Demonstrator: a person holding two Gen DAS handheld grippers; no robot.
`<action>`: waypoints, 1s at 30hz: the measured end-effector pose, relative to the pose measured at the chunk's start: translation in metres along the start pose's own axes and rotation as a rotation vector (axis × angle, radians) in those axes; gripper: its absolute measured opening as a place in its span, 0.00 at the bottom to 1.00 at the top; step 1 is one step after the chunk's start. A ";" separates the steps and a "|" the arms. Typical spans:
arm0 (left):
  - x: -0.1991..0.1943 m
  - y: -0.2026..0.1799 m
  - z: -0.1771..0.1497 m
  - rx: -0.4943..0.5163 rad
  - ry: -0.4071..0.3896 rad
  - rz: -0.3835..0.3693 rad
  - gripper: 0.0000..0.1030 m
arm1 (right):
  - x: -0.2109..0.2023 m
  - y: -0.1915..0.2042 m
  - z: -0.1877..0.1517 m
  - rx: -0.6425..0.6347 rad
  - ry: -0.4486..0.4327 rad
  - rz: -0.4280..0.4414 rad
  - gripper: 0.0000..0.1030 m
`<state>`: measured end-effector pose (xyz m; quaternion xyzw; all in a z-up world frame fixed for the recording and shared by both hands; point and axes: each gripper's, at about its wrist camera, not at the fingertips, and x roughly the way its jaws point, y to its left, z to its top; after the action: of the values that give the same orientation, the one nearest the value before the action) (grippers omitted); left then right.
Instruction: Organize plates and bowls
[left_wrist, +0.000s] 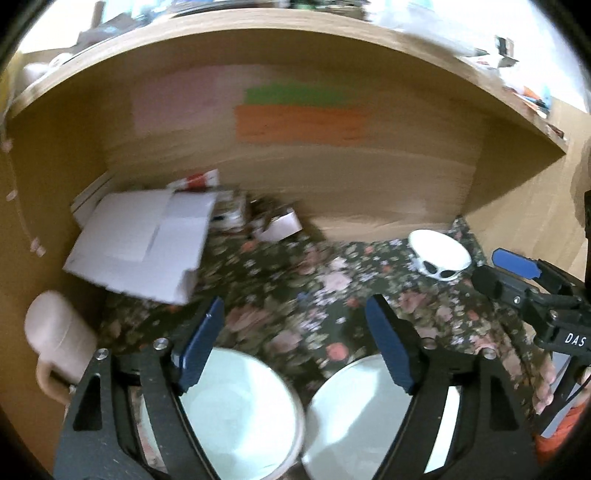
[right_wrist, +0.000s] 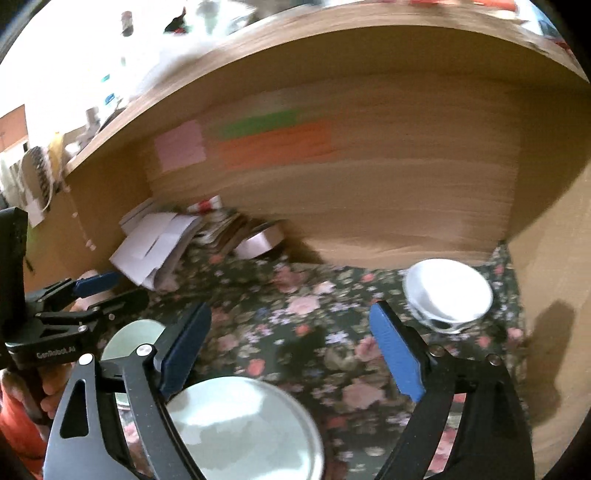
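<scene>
Two white plates lie side by side on the floral cloth: in the left wrist view one (left_wrist: 240, 413) sits below my left finger and the other (left_wrist: 354, 417) below my right finger. A white bowl with dark eye-shaped marks (left_wrist: 439, 254) stands at the far right by the wooden back wall. My left gripper (left_wrist: 295, 343) is open and empty above the plates. In the right wrist view my right gripper (right_wrist: 291, 343) is open and empty over a plate (right_wrist: 243, 432); the bowl (right_wrist: 447, 291) is ahead to its right. The left gripper (right_wrist: 92, 288) shows at the left.
This is a wooden cubby with a floral cloth floor (left_wrist: 295, 280). A white folded cardboard box (left_wrist: 144, 240) and small packets (left_wrist: 273, 221) clutter the back left. A pale pink mug (left_wrist: 55, 339) stands at the left wall. The right gripper (left_wrist: 517, 273) shows at the right.
</scene>
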<state>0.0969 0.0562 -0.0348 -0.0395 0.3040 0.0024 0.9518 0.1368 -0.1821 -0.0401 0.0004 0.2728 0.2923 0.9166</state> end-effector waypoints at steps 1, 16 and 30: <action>0.003 -0.006 0.003 0.007 -0.001 -0.006 0.79 | -0.002 -0.007 0.001 0.010 -0.006 -0.010 0.84; 0.088 -0.096 0.041 0.127 0.085 -0.112 0.83 | 0.007 -0.101 0.001 0.133 -0.006 -0.187 0.84; 0.183 -0.129 0.053 0.144 0.270 -0.137 0.83 | 0.076 -0.176 -0.015 0.244 0.146 -0.315 0.83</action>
<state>0.2806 -0.0719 -0.0881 0.0083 0.4253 -0.0894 0.9006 0.2752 -0.2895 -0.1195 0.0474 0.3686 0.1095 0.9219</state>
